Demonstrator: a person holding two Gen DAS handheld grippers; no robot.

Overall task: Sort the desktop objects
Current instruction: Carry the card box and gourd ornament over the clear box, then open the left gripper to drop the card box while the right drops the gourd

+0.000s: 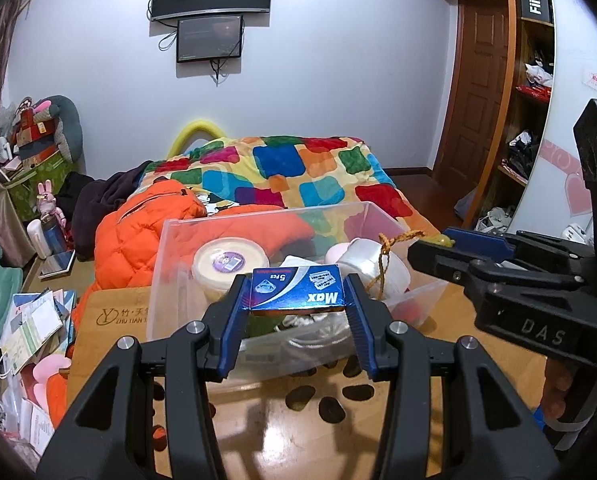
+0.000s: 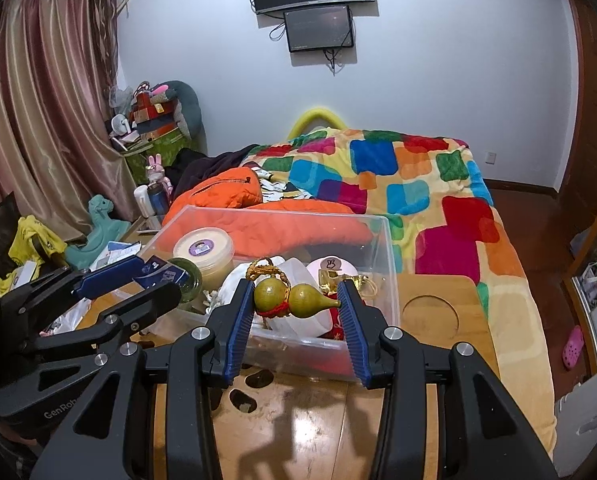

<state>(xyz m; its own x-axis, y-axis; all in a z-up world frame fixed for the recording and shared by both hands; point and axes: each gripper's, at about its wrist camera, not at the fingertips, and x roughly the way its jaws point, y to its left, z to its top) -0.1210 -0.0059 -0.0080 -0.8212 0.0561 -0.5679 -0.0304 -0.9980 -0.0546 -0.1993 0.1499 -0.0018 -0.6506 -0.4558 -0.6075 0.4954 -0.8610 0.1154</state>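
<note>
The left claw point(image 1: 298, 292) is clamped on a small blue box point(image 1: 298, 290) that says "Max" on it. The blue pads press on its two short ends and the box lies flat between them. It hangs over the near edge of the clear bin point(image 1: 258, 220), a bit above the things inside.

The right claw point(image 2: 296, 300) is clamped on a little green gourd point(image 2: 294, 298) with red string round its middle. One pad touches the round end and the other touches the thin tip. The gourd is also just over the near wall of the clear bin point(image 2: 382, 248), which sits on the wooden bench point(image 2: 438, 308).

Both things look ready to go into the bin. To do it well, each claw should move a little further forward, so its thing is fully past the wall. Then it should go down low before it lets go, so nothing bounces out. The bin is already quite full, with a round tub point(image 2: 203, 249) and white things in it, so pick a gap. The gourd is held only by its ends and could roll or slip, so open that claw slowly. The two claws are close, so let one go first.
</note>
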